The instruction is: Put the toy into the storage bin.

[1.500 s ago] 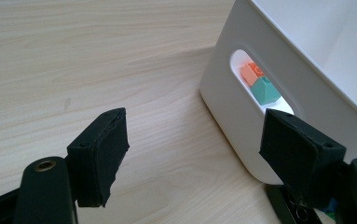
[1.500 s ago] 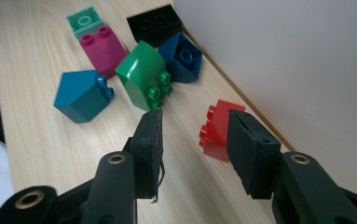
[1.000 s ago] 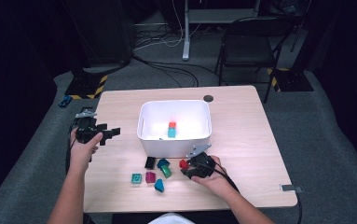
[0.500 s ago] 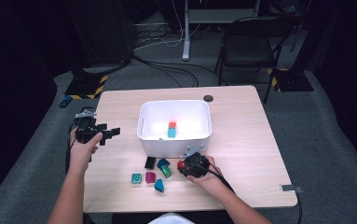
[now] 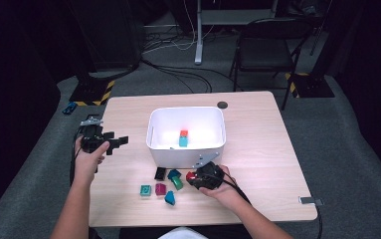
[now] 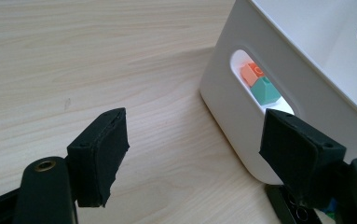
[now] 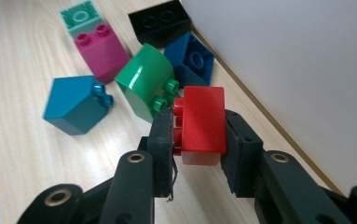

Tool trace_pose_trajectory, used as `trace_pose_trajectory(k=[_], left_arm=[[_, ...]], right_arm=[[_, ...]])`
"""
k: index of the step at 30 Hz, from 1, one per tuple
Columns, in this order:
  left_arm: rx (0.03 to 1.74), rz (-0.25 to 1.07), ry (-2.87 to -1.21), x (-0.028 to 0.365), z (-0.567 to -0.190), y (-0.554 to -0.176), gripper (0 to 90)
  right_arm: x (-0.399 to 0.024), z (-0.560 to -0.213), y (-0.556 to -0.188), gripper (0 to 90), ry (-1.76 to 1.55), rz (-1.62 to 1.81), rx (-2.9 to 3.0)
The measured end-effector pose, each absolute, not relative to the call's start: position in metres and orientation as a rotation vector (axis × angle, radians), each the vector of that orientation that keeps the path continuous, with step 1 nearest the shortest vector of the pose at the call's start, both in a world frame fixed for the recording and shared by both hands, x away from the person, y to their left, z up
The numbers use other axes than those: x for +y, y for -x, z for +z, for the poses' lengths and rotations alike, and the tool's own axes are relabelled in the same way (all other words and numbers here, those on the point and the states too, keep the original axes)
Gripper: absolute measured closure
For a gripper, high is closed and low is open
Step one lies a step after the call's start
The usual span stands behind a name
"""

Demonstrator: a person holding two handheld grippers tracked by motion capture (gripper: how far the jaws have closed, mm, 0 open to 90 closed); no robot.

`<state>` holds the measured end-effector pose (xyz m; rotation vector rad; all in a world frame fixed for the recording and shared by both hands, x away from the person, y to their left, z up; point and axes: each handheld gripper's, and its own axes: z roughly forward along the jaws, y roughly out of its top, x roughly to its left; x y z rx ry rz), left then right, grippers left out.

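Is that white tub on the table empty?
No. The white tub holds an orange brick and a teal brick on its floor.

I see bare counter [image 5: 262,144] right of the bin [image 5: 187,149]; loose bricks [image 5: 164,184] crowd the strip before it.

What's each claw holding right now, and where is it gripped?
The right claw clamps a red block by its two opposite sides. The left claw holds nothing.

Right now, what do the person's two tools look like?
Both tools are black. The left tool has a grey three-cornered plate on top. The right tool has two black jaws with flat square pads, brass-coloured rivets, and a black cable trailing toward the person. The forearms are bare, without sleeves.
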<state>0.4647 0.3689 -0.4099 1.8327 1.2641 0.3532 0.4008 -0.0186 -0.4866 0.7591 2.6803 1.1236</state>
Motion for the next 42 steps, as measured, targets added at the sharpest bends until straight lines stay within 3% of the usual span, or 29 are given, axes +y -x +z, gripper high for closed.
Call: trace_pose_trajectory(k=[42], left_arm=[[1.269,0.351,-1.829,0.368,-0.411,-0.465,23.0]], right_arm=[[-0.031,-0.381,-0.399,67.1,-0.627,1.268,2.686]])
